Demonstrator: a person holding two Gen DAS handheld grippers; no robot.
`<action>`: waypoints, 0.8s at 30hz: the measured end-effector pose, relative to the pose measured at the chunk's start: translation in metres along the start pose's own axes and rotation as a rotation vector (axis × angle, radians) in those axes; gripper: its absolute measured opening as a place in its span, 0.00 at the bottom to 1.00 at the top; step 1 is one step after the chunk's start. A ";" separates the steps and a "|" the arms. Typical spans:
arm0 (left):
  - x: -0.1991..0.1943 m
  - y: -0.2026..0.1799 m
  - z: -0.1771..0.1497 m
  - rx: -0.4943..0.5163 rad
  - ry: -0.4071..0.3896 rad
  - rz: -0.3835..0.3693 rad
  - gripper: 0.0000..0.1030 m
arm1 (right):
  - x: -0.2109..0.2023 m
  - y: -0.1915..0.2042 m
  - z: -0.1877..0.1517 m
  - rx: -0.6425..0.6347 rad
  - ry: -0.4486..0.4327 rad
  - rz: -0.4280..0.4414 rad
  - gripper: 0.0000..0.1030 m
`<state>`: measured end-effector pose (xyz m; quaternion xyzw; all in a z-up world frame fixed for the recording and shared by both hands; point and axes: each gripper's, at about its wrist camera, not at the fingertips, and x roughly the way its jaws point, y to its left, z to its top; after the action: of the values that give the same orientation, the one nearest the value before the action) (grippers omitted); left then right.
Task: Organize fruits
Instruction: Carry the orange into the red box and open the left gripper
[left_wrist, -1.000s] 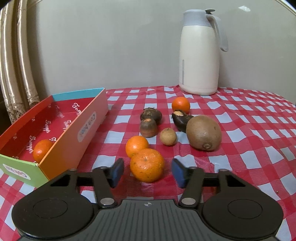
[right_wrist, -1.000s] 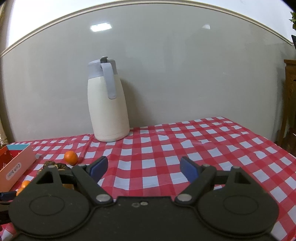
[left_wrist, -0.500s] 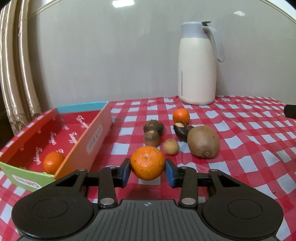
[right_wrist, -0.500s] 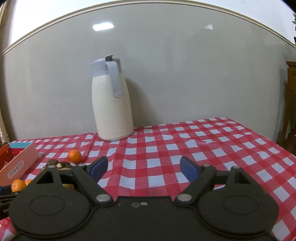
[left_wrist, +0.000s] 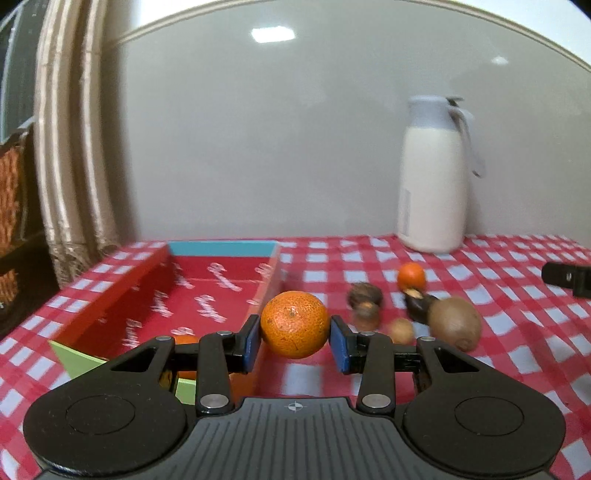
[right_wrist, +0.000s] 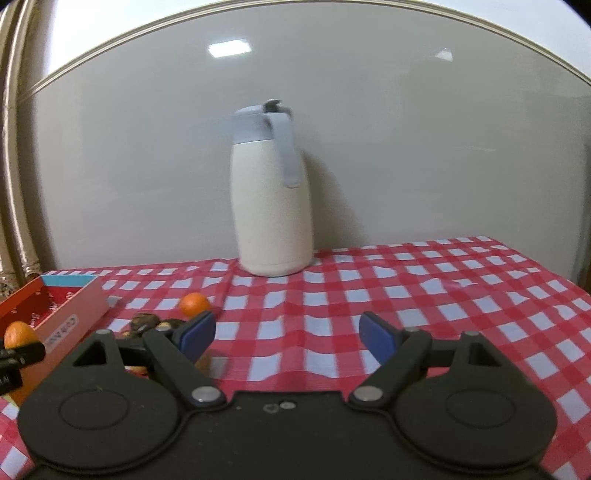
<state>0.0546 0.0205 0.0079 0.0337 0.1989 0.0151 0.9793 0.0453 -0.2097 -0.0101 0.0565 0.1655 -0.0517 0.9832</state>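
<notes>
We are gripping the orange (left_wrist: 294, 324) in the left gripper (left_wrist: 294, 341) at mid-frame, jaws clenched on it beside the box (left_wrist: 221, 254) – it could slip and roll across the bench (left_wrist: 517, 354). The right gripper (right_wrist: 287, 336) is hanging released.

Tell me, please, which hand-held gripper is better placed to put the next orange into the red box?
Left. The left hand-held gripper already clamps an orange right beside the red box. The right hand-held gripper is open and empty, facing the white jug, away from the box.
</notes>
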 end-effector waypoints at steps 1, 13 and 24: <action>0.000 0.006 0.000 -0.004 -0.005 0.010 0.39 | 0.001 0.005 0.000 -0.005 0.001 0.007 0.82; 0.021 0.087 -0.003 -0.076 0.027 0.150 0.39 | 0.019 0.058 -0.003 -0.057 0.016 0.094 0.82; 0.035 0.108 -0.009 -0.121 0.057 0.172 0.39 | 0.027 0.074 -0.005 -0.076 0.025 0.122 0.82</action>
<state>0.0813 0.1304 -0.0063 -0.0091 0.2219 0.1118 0.9686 0.0777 -0.1384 -0.0163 0.0298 0.1759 0.0151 0.9838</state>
